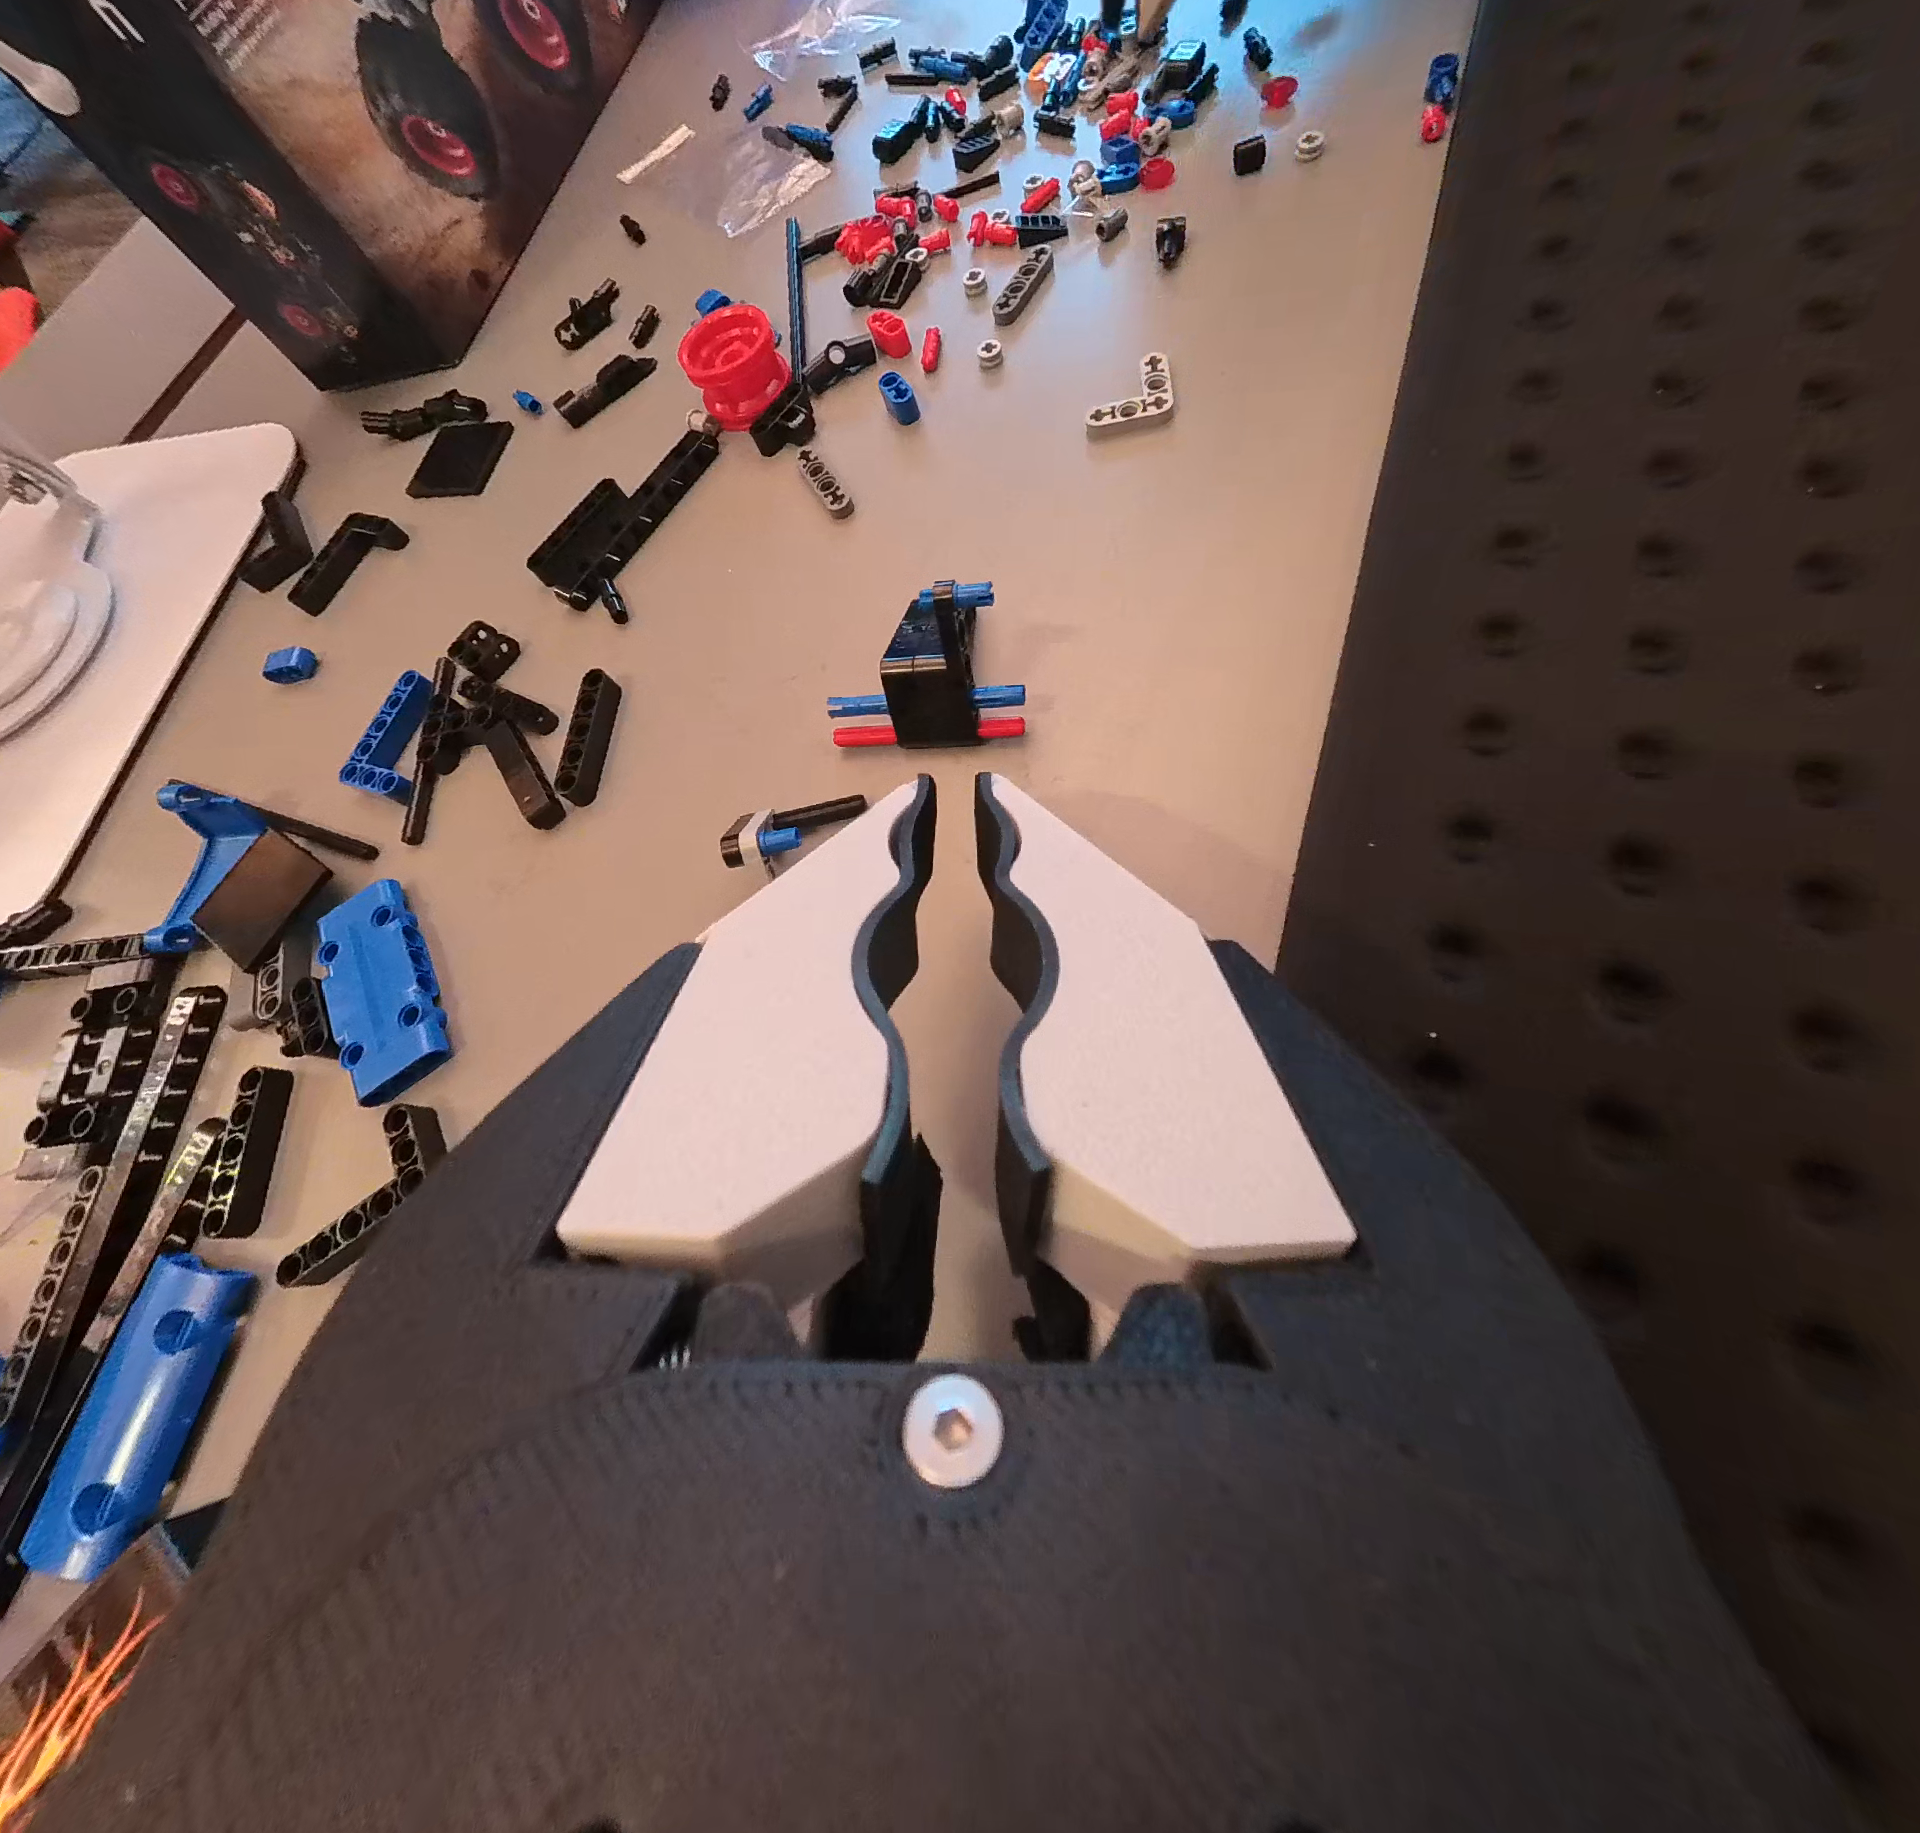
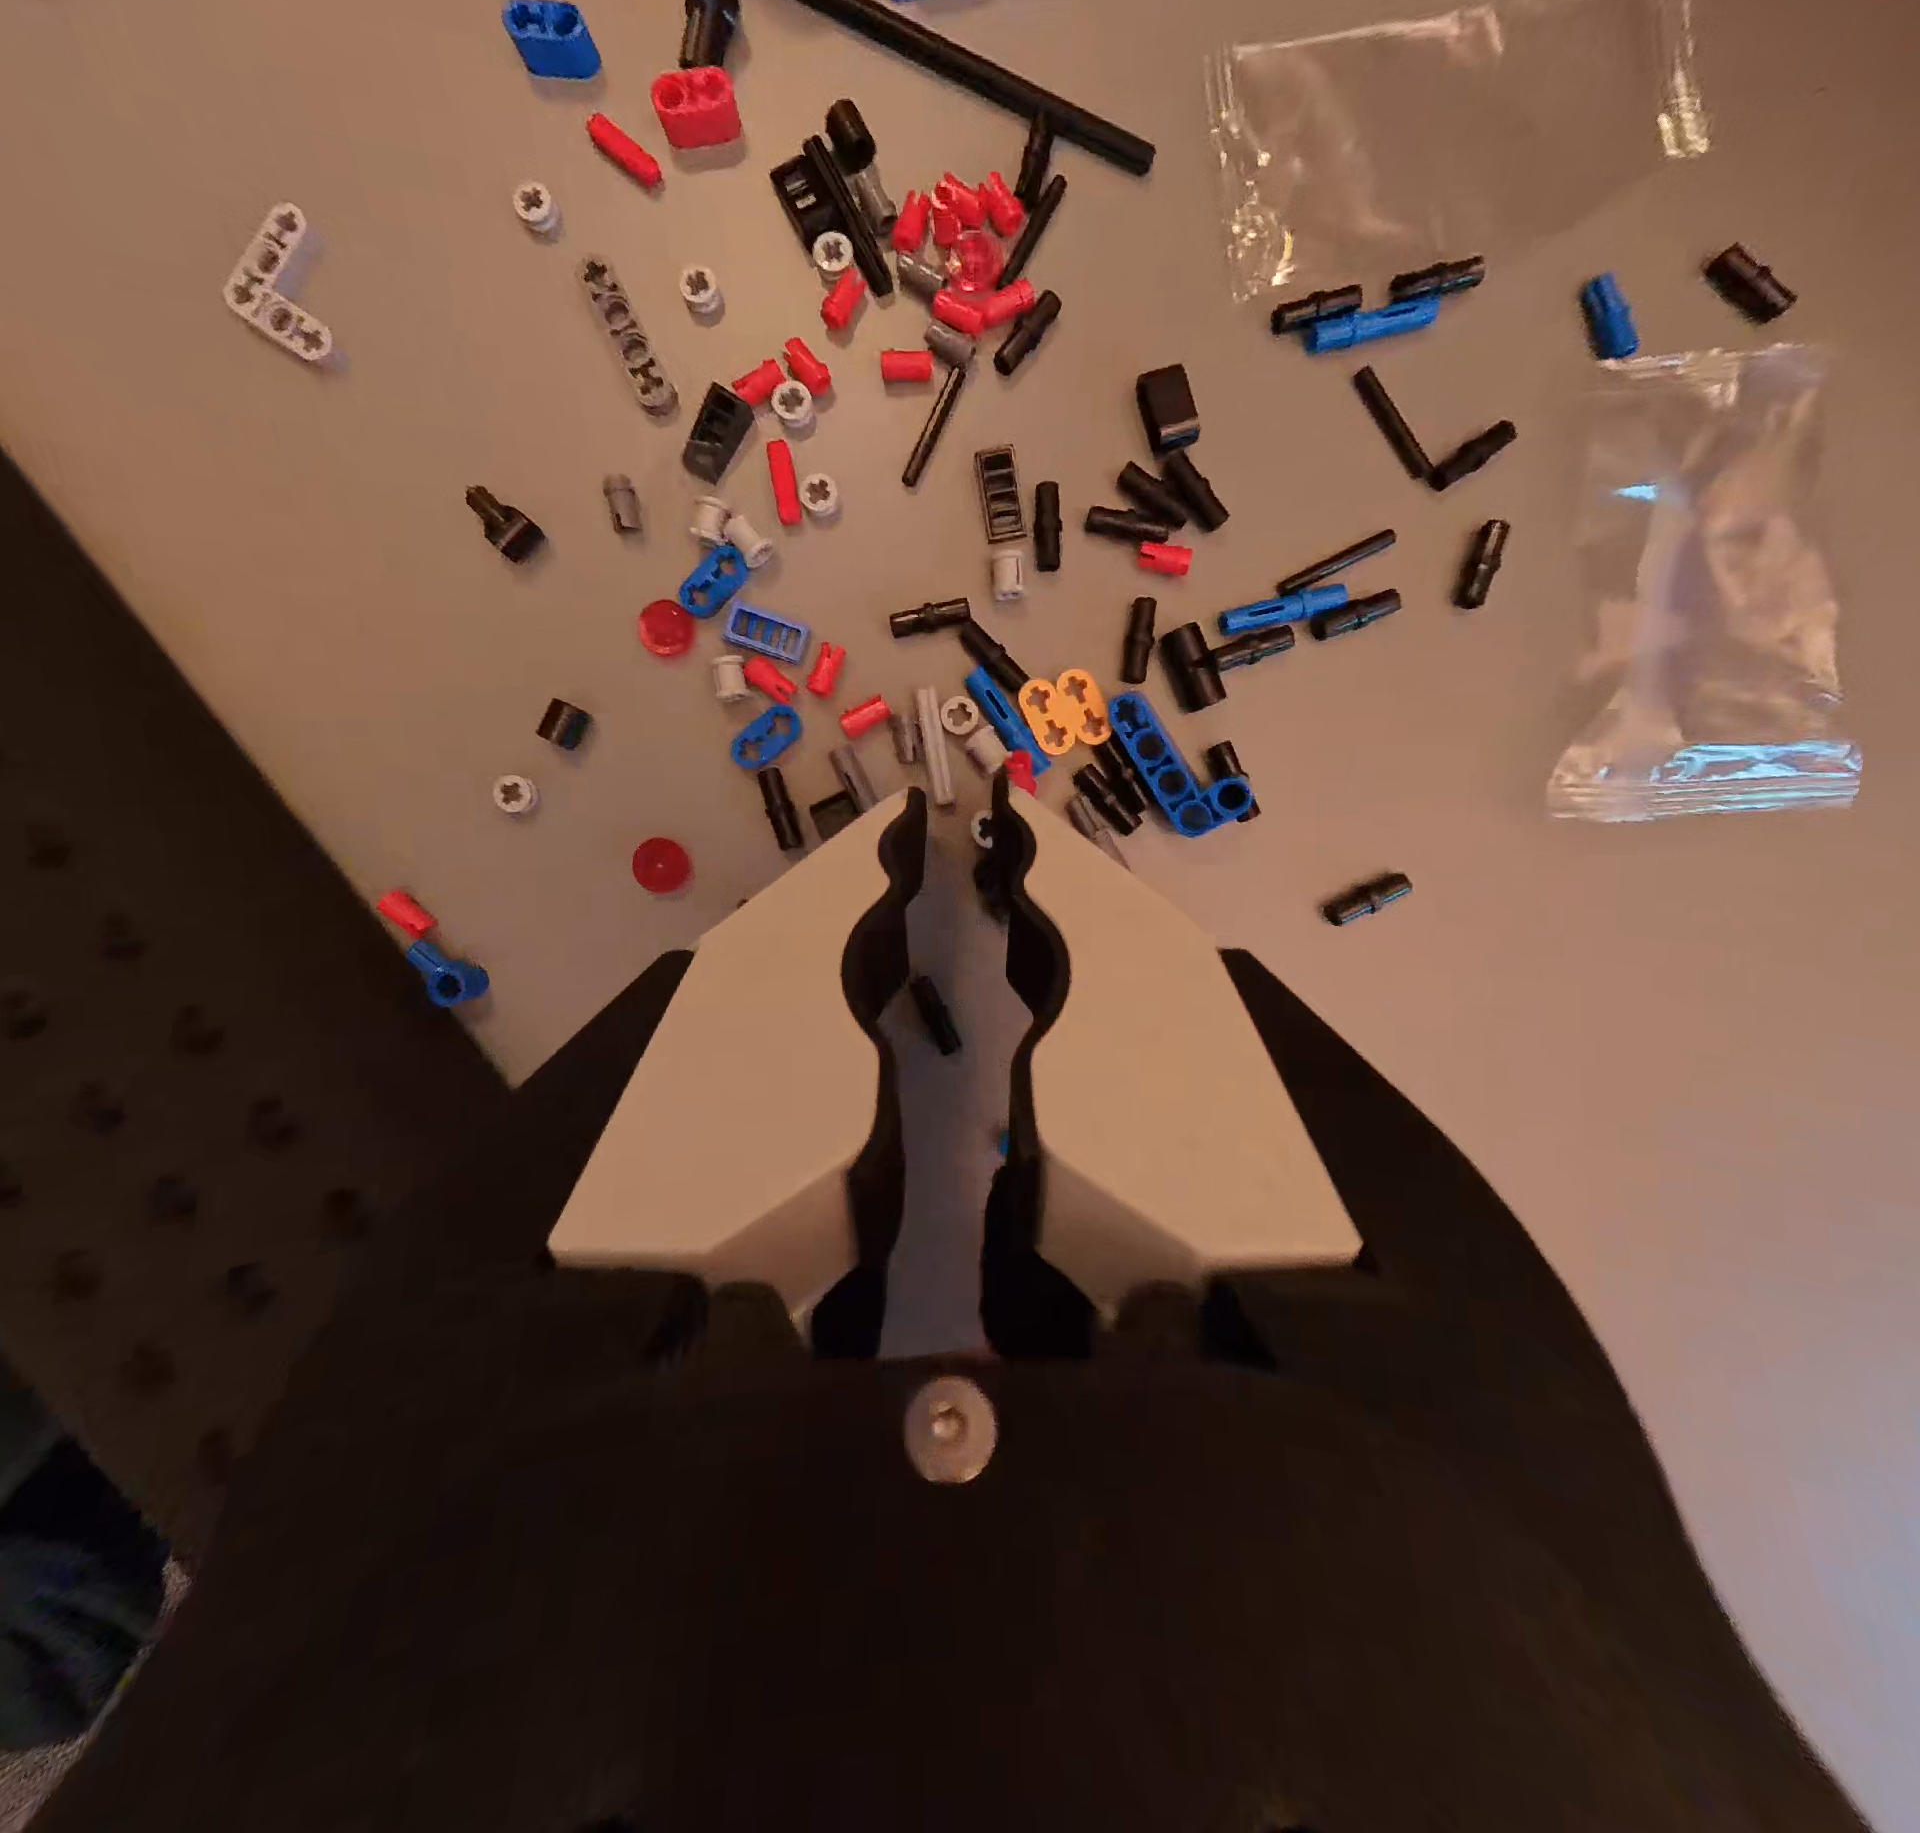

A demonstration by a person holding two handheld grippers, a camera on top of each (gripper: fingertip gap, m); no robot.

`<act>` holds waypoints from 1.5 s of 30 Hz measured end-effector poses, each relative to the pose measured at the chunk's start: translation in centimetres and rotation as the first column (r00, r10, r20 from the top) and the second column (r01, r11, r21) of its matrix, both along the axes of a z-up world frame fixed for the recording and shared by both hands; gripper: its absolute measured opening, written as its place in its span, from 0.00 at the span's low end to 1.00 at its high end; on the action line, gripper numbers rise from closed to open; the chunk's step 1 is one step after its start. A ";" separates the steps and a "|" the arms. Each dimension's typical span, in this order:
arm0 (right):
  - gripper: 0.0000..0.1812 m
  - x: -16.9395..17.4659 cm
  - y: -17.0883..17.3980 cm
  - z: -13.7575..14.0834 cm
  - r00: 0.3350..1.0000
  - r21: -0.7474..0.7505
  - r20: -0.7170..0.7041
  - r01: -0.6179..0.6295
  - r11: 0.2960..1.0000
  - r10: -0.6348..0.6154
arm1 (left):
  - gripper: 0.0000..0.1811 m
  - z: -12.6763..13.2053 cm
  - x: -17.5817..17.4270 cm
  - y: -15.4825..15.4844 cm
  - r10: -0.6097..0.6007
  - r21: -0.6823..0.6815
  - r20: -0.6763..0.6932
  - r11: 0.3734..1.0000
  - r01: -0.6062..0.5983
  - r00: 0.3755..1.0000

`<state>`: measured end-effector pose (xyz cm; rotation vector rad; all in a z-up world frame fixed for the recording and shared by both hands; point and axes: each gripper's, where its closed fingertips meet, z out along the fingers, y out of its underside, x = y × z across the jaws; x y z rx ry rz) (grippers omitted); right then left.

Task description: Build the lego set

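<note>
The left claw is hovering just near of the sub-assembly, a black block with blue and red pins projecting from both sides, standing on the worktop. Its jaws are standing slightly apart and are holding nothing. The right claw is hanging over the scattered small parts at the far end of the worktop, jaws also parted a little and empty; a grey bush and a black pin are lying on the worktop between and under its fingers. Risks from here: the gap in either claw is looking narrow, so closing on the sub-assembly without opening wider is likely to push it away or tip it. Gripping across the projecting pins may press them out of position. On the right, the parts are lying touching or overlapping, for example the orange connector against the blue beam, so a descent may be catching two pieces or flicking one off the worktop edge. Clear bags farther right may snag.
</note>
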<state>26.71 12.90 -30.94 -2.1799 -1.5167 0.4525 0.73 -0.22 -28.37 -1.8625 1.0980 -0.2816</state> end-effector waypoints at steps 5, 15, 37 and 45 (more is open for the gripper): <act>0.03 -0.5 -0.4 -0.7 0.998 -0.022 0.027 -0.054 0.998 0.054 | 0.03 -0.3 0.1 0.0 -0.004 -0.008 -0.010 1.000 0.004 1.000; 0.01 -0.8 -0.2 -0.9 0.996 -0.021 0.043 -0.075 0.997 0.076 | 0.03 -0.3 0.0 0.0 -0.003 -0.008 -0.013 1.000 0.003 1.000; 0.01 -10.2 -3.8 6.1 0.956 0.122 -0.231 -0.154 0.981 0.179 | 0.24 2.0 -0.4 1.2 -0.012 -0.032 -0.048 0.999 0.011 0.999; 0.01 -13.9 -4.7 6.3 0.931 0.119 -0.301 -0.177 0.977 0.206 | 0.30 0.7 0.3 2.6 -0.075 -0.101 -0.120 0.993 0.063 0.990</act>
